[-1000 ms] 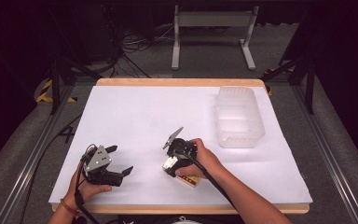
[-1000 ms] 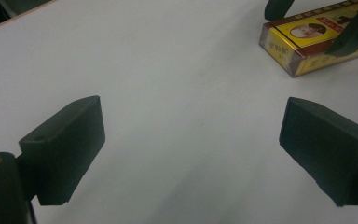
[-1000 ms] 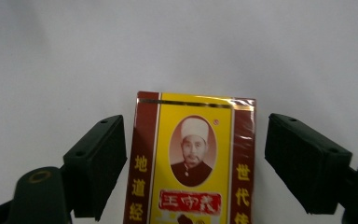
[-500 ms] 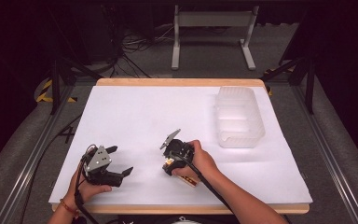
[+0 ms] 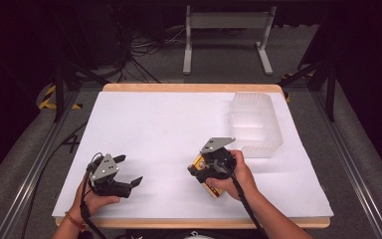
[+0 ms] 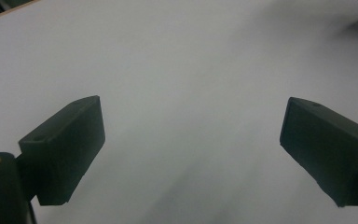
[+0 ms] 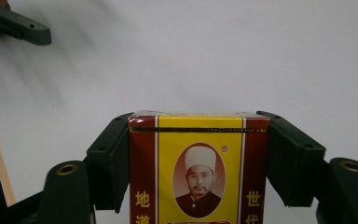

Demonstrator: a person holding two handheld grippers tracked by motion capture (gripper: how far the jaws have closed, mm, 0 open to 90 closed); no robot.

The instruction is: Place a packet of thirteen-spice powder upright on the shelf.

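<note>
A yellow and dark-red box with a portrait and Chinese characters sits between the jaws of my right gripper. The jaws have just been closing and now press on both its sides. In the high view the right gripper is held just above the white table at front centre, with the box showing under the hand. My left gripper rests at the front left, open, with nothing between its fingers.
A clear plastic tub stands at the back right of the table. The table's wooden front edge runs close below both hands. A jaw of the left gripper appears in the right gripper view's top left corner.
The right gripper's jaws have shut on the box, and it has moved right and risen slightly with it. The left gripper has stayed in place.
</note>
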